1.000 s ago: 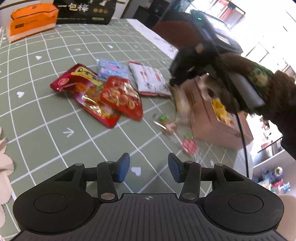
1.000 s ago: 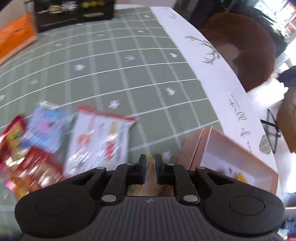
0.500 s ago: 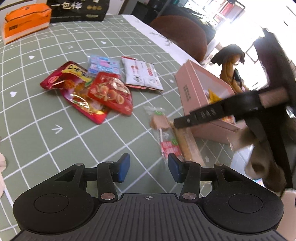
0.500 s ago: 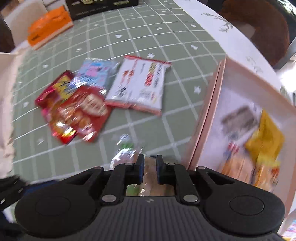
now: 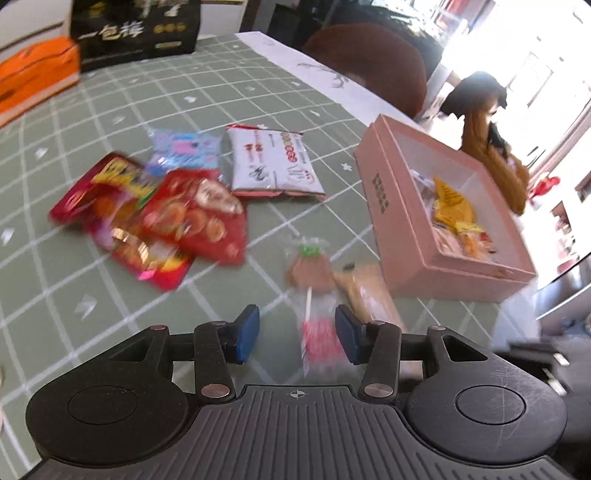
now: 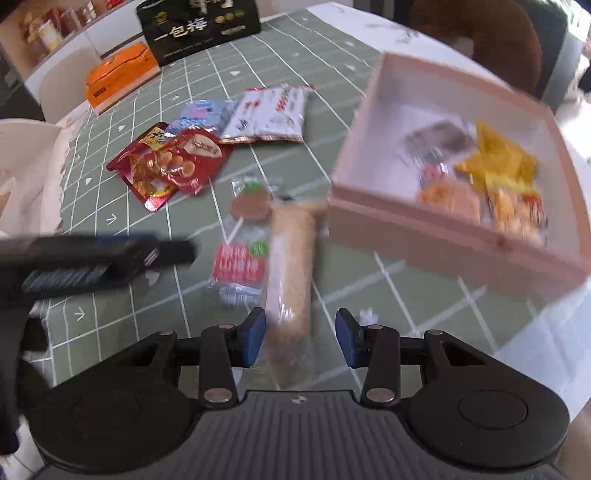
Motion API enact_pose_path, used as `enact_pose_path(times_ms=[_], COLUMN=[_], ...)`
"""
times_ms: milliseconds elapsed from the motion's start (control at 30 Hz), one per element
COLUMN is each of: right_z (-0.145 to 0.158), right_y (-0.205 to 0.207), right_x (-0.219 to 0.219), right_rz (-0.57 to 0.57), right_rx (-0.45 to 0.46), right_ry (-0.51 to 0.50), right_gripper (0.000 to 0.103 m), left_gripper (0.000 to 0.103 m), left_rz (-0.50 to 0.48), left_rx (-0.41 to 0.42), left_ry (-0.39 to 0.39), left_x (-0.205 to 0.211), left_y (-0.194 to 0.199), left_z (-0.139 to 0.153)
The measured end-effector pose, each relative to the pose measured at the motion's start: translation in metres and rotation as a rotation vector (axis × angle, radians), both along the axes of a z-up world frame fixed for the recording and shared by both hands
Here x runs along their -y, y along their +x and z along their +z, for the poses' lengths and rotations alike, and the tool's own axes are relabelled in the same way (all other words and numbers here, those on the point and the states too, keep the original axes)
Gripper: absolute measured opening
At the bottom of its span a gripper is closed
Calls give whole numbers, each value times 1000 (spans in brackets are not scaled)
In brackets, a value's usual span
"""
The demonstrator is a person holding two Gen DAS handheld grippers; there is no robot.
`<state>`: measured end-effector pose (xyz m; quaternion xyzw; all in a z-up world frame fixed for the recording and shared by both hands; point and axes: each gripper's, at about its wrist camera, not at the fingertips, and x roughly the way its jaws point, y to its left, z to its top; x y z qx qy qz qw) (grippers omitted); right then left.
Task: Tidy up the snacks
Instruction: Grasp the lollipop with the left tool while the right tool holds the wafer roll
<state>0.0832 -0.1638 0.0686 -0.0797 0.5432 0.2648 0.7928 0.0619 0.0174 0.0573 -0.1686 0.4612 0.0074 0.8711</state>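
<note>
A pink box [image 5: 413,221] [image 6: 436,236] with several snacks inside stands on the green checked cloth. Next to it lie a long tan snack bar [image 6: 290,254] [image 5: 369,295] and a wrapped lollipop [image 5: 310,273] [image 6: 251,206]. Further off lie red packets [image 5: 155,214] [image 6: 170,166], a white packet [image 5: 273,162] [image 6: 269,110] and a blue packet [image 5: 184,147] [image 6: 203,112]. My right gripper [image 6: 299,334] is open, with the tan bar lying between its fingers. My left gripper [image 5: 295,334] is open and empty over the lollipop's stick end; it shows as a dark blur in the right wrist view [image 6: 92,258].
An orange box [image 5: 33,81] [image 6: 122,74] and a black carton [image 5: 136,33] [image 6: 199,26] stand at the far side. A brown chair [image 5: 369,62] is beyond the table's white edge. The table edge runs close to the pink box on the right.
My right gripper has opened and the tan bar now lies on the cloth beside the pink box. The right gripper pulled back; the left gripper moved closer to the lollipop.
</note>
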Motion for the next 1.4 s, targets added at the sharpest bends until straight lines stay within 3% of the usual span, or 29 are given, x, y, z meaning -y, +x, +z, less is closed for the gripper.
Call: enact_pose_path(times_ms=[167,333,400,467,833,1067,1400], right_z=[4,-1,-6,-10,-12,-12,-14], right_y=[-7,-6,-3,-2,-26,-37,-62], right_x=[13,3,-7,-16,-14,11,38], right_rz=[-6,24,30,37,34,-57,-185], right_rx=[27,25,30,30,-41,-44,42], right_ry=[65,70,53,42,79,80,69], right_gripper=[42,42,42,32,30,29,29], left_gripper=[53,44,43,43,42,42,42], left_rz=[-35,-68,-83,-89,-47,-95,-198], left_rx=[-5,1,2,1,-21,-36,-24], left_ry=[110,114,115,113,86,103,115], left_x=[15,20,20,16,-5,8,43], left_y=[34,39,33,23,-35,-53,-99], left_z=[-12,-13,-13,-13,-9,-7,-8])
